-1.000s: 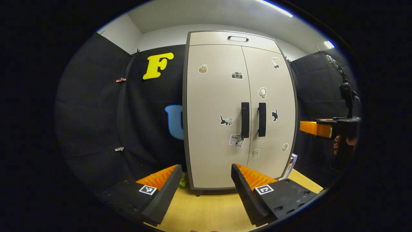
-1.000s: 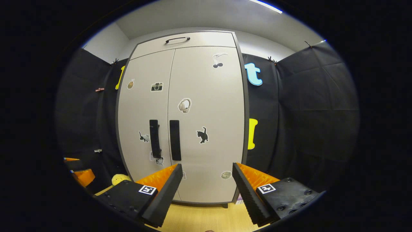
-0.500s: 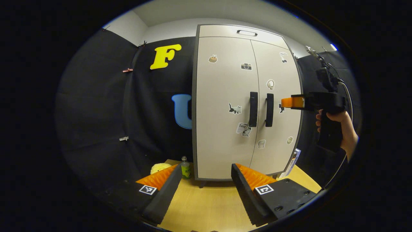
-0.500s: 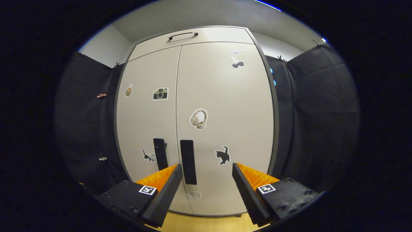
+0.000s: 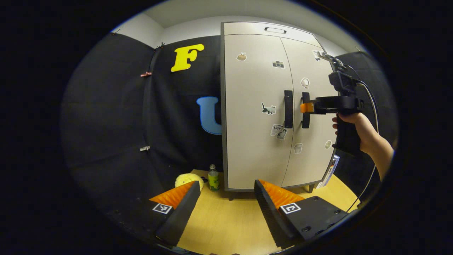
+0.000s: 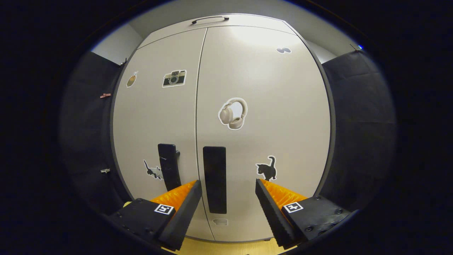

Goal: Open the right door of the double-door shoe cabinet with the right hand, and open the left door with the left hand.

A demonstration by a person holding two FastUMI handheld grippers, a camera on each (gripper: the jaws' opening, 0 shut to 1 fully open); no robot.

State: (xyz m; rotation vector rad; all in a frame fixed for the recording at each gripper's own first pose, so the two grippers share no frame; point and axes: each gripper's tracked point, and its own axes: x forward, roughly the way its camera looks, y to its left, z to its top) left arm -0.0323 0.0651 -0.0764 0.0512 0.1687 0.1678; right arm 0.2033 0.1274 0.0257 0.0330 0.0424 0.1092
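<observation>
The pale shoe cabinet [image 5: 258, 134] stands on a wooden surface with both doors closed. Its left handle [image 5: 288, 108] and right handle [image 5: 305, 109] are dark vertical bars at the doors' meeting edge. In the left gripper view my left gripper [image 5: 226, 186] is open, low and well back from the cabinet. A hand holds my right gripper [image 5: 306, 107] with its tip at the right handle. In the right gripper view the right gripper [image 6: 228, 182] is open. The right handle [image 6: 214, 179] shows between its fingers, nearer the left one. The left handle [image 6: 168, 170] is beside it.
A yellow plush toy [image 5: 189, 180] and a small green bottle [image 5: 213, 178] sit at the cabinet's left foot. A flat box [image 5: 329, 171] leans by its right side. A cable [image 5: 371, 106] hangs from the right gripper. Wooden surface [image 5: 226, 226] lies in front.
My right gripper has risen and moved in close to the right handle, which now lies between its fingers. My left gripper has drawn back and to the left.
</observation>
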